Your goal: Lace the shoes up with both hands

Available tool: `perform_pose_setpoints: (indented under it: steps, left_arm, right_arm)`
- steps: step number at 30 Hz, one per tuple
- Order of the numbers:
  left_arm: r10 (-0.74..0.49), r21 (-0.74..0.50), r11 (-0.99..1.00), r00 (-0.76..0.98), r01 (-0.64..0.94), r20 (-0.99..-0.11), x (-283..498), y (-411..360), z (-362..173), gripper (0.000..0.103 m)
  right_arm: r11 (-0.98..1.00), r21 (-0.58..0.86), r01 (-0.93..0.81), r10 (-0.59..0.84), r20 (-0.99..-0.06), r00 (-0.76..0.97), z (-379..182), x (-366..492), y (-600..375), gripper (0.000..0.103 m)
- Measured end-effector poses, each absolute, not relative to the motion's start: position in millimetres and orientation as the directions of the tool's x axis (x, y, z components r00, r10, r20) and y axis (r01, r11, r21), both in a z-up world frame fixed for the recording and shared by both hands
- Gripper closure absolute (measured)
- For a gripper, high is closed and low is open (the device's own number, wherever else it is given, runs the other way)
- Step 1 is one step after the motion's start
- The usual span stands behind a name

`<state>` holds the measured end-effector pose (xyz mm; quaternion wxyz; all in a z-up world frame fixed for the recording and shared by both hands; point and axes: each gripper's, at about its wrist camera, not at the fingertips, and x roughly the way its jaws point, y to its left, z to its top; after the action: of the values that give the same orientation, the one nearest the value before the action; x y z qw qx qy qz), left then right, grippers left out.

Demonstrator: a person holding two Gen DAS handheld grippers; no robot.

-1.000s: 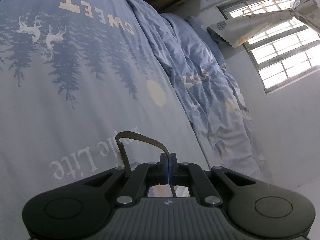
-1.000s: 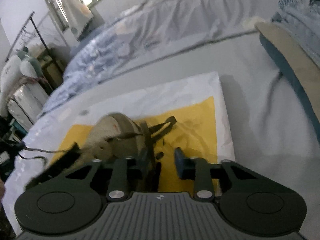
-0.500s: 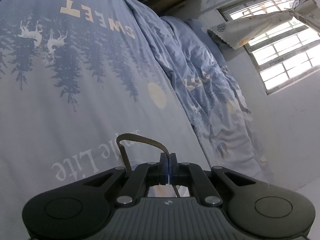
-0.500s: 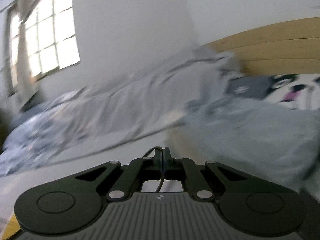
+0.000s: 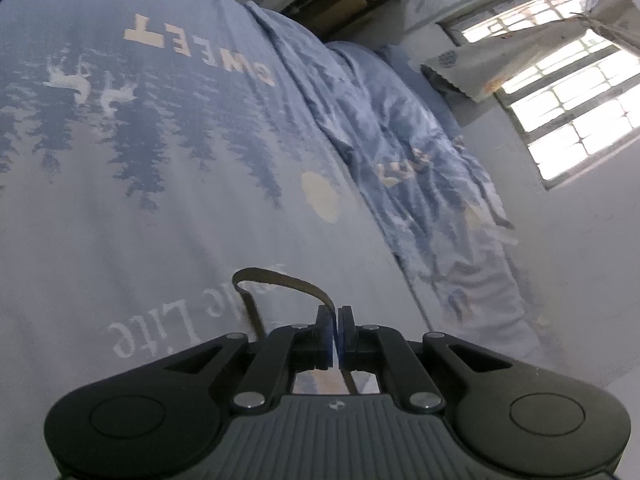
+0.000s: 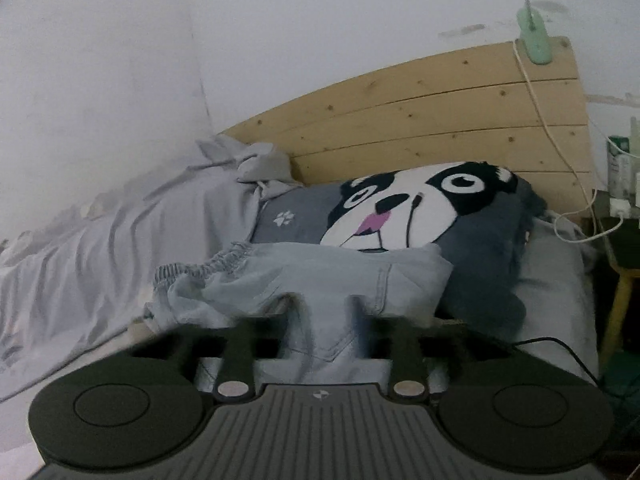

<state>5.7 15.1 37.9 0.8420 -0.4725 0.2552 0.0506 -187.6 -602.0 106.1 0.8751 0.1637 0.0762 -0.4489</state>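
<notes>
In the left wrist view my left gripper [image 5: 335,322] is shut on a flat brown shoelace [image 5: 280,278]. The lace arches out of the pads to the left, bends, and drops behind the gripper body. A short piece of it shows below the pads. In the right wrist view my right gripper [image 6: 324,320] is blurred and its jaws are opening, wide apart, with nothing between them. Only pale jeans [image 6: 320,276] show through the gap. The shoe is in neither view.
The left gripper hangs over a blue printed bedsheet [image 5: 160,160], with a rumpled quilt [image 5: 400,152] and a barred window [image 5: 568,92] beyond. The right gripper faces a panda pillow [image 6: 420,208], a wooden headboard [image 6: 440,120], a grey blanket [image 6: 120,240] and a black cable [image 6: 560,344].
The right gripper swung up from the shoe on the yellow mat to face the headboard. It was shut on a lace half a second ago; its jaws now stand apart, empty. The left gripper hardly moved.
</notes>
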Motion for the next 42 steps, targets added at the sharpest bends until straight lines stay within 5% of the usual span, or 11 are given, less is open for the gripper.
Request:
perform_pose_setpoints:
  steps: [3,8,10,16,32,35,42]
  left_arm:
    - [-0.119,-0.756,0.546,0.86,-0.361,-0.497,3,16,38,0.102]
    - [-0.016,-0.729,0.542,0.862,-0.418,-0.506,-5,23,44,0.066]
    - [0.01,-0.727,0.537,0.865,-0.428,-0.502,-7,27,46,0.06]
    - [-0.018,-0.732,0.553,0.873,-0.397,-0.487,-5,22,51,0.059]
    - [-0.254,-0.77,0.6,0.861,-0.217,-0.441,-1,-36,54,0.059]
    - [-0.307,-0.784,0.59,0.845,-0.192,-0.438,0,-46,51,0.059]
    - [-0.475,-0.82,0.568,0.784,-0.074,-0.4,1,-81,49,0.058]
  right_arm:
    - [0.532,0.212,0.82,-0.781,-0.251,0.571,111,-195,-603,0.034]
    - [0.428,0.296,0.854,-0.827,-0.252,0.502,114,-214,-614,0.029]
    - [0.367,0.37,0.854,-0.818,-0.309,0.485,109,-222,-626,0.029]
    - [0.087,0.511,0.855,-0.844,-0.419,0.336,90,-259,-659,0.029]
    - [-0.087,0.289,0.953,-0.881,-0.47,0.062,86,-281,-693,0.027]
    - [-0.035,0.348,0.937,-0.873,-0.467,0.141,85,-285,-693,0.027]
    - [0.618,0.36,0.699,-0.608,-0.344,0.715,101,-215,-617,0.027]
